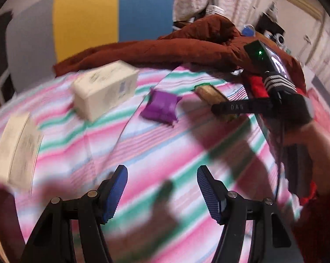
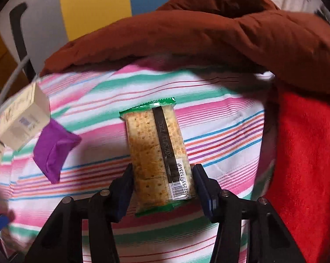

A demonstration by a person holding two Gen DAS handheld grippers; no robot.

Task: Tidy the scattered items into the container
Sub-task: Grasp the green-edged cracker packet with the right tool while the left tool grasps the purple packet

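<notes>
A cracker packet [image 2: 158,151] with green ends lies on the striped bedsheet [image 2: 219,118]. My right gripper [image 2: 162,182] has its jaws closed against the packet's near sides. The packet also shows in the left wrist view [image 1: 211,94], with the right gripper [image 1: 228,107] over it. A purple pouch [image 1: 161,107] lies left of the packet, and shows in the right wrist view too [image 2: 55,151]. A cream box [image 1: 104,91] lies further left, also in the right wrist view [image 2: 22,120]. My left gripper [image 1: 162,195] is open and empty above the sheet.
A second cream box [image 1: 15,151] lies at the left edge of the bed. A rust-brown quilt [image 1: 165,48] is bunched along the far side. A red blanket [image 2: 307,164] lies at the right. A yellow and blue panel [image 1: 112,13] stands behind.
</notes>
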